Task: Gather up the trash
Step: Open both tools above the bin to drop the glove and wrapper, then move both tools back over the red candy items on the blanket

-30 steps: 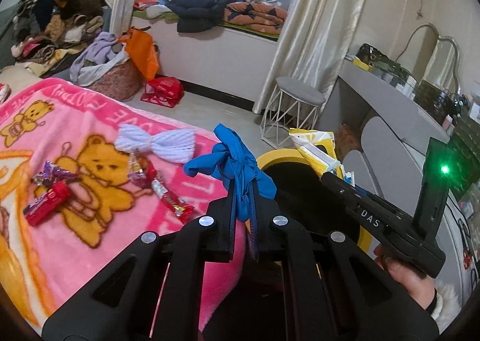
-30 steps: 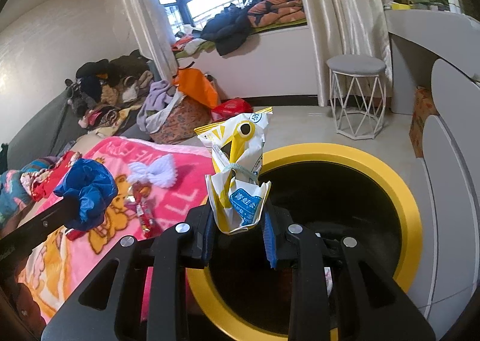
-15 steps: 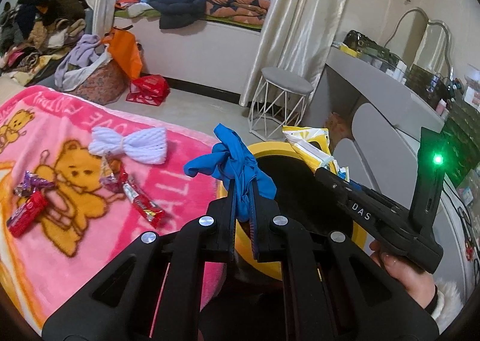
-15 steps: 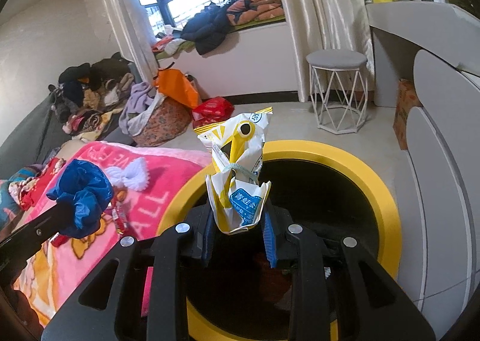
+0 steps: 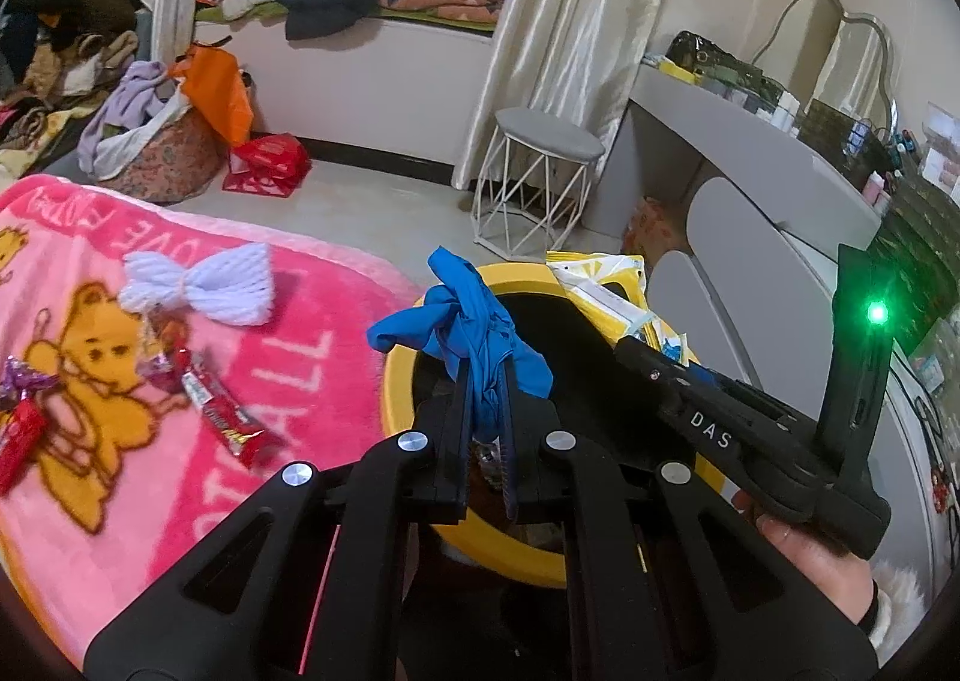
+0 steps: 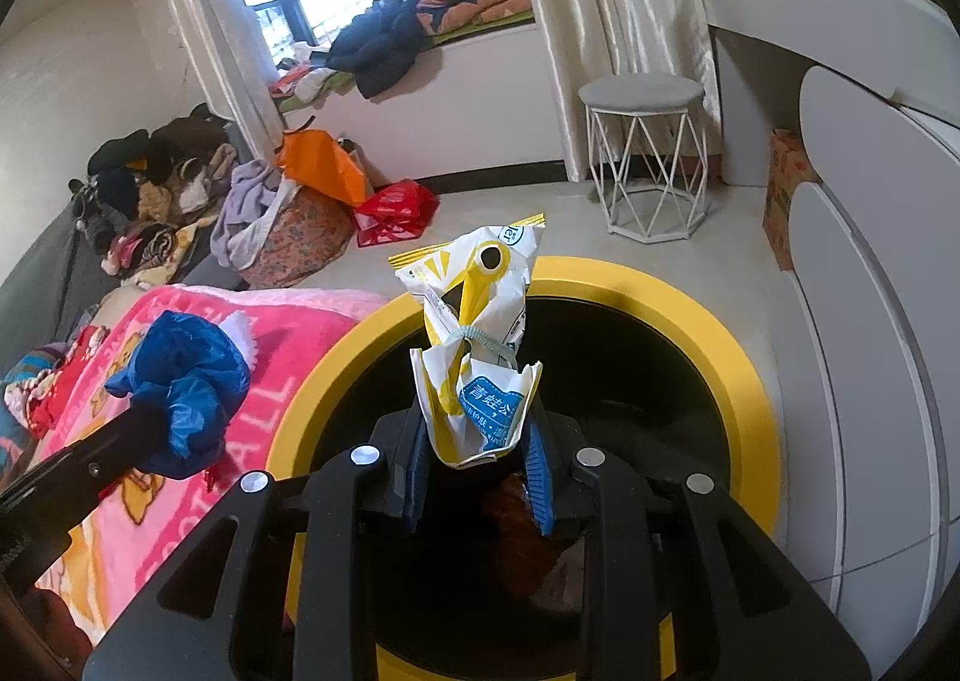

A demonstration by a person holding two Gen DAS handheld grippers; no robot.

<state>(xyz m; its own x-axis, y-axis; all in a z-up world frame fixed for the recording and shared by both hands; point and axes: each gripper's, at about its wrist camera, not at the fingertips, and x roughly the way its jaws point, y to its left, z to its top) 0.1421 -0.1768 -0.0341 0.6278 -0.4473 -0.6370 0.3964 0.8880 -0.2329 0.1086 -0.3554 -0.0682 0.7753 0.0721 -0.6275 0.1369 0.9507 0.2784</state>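
My left gripper [image 5: 485, 381] is shut on a crumpled blue plastic bag [image 5: 474, 333] and holds it over the near rim of a yellow-rimmed black bin [image 5: 396, 381]. My right gripper [image 6: 477, 441] is shut on a yellow and white snack wrapper [image 6: 474, 345], held above the bin's opening [image 6: 744, 381]. The wrapper also shows in the left wrist view [image 5: 606, 291], and the blue bag in the right wrist view [image 6: 186, 381]. Red candy wrappers [image 5: 225, 417] lie on the pink bear blanket [image 5: 300, 345].
A white knitted bow [image 5: 204, 285] lies on the blanket. A grey stool [image 5: 540, 171] and a grey dresser [image 5: 750, 189] stand beyond the bin. A laundry basket with clothes [image 5: 156, 141] and a red bag [image 5: 267, 171] sit on the floor by the window.
Both grippers have moved right, from the blanket's edge to over the bin. Each keeps its hold on its piece of trash.
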